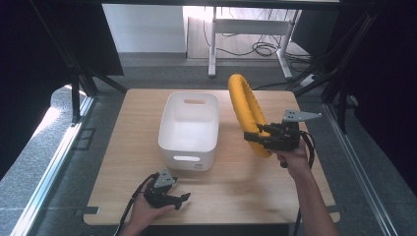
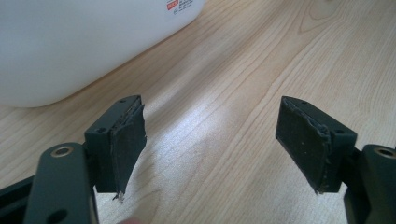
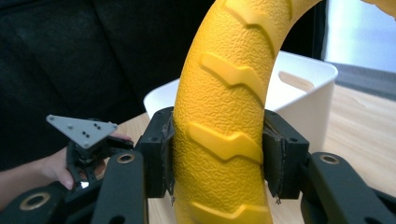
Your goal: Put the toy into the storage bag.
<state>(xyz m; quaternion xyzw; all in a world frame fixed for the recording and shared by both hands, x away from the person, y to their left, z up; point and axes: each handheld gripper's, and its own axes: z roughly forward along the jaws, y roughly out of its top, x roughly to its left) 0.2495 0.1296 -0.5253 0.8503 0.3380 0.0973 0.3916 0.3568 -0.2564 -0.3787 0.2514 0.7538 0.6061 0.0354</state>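
Observation:
A yellow rubber ring with raised tread (image 1: pixel 247 109) stands upright in the air to the right of a white plastic bin (image 1: pixel 189 129). My right gripper (image 1: pixel 259 137) is shut on the ring's lower part. In the right gripper view both pads press the yellow ring (image 3: pixel 222 126) from either side, with the white bin (image 3: pixel 303 88) behind it. My left gripper (image 1: pixel 178 200) rests low at the table's near edge, in front of the bin. Its jaws stand wide apart over bare wood in the left gripper view, left gripper (image 2: pixel 210 144) holding nothing, beside the bin's wall (image 2: pixel 70 46).
The wooden table (image 1: pixel 133 162) has its near edge just below my left hand. Black frame posts stand at both sides. A white desk frame with cables (image 1: pixel 255 44) sits on the floor beyond the table.

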